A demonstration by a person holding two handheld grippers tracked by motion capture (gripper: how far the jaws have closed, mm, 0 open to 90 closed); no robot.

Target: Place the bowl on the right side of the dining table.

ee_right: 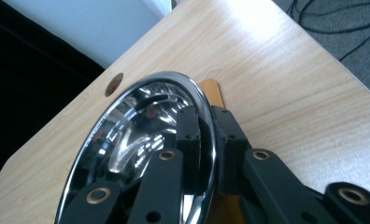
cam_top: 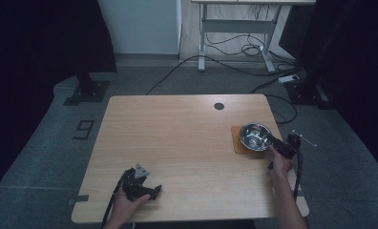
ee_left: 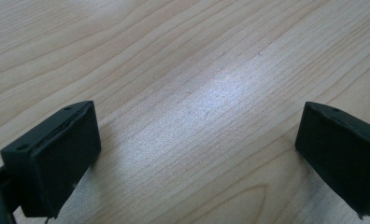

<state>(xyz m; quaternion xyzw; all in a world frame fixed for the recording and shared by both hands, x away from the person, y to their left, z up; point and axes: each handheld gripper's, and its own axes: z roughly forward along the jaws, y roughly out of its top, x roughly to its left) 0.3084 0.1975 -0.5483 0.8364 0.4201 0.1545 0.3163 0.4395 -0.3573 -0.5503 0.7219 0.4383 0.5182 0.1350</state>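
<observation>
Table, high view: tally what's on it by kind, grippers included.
Steel bowl: 1
Orange mat under the bowl: 1
Grippers: 2, left gripper open on bare wood, right gripper shut on the bowl's rim
Total: 4

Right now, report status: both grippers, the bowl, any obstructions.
Right gripper shut on steel bowl rim, bowl over orange mat. Left gripper open, nothing between its jaws, low over bare table. No obstructions seen.
</observation>
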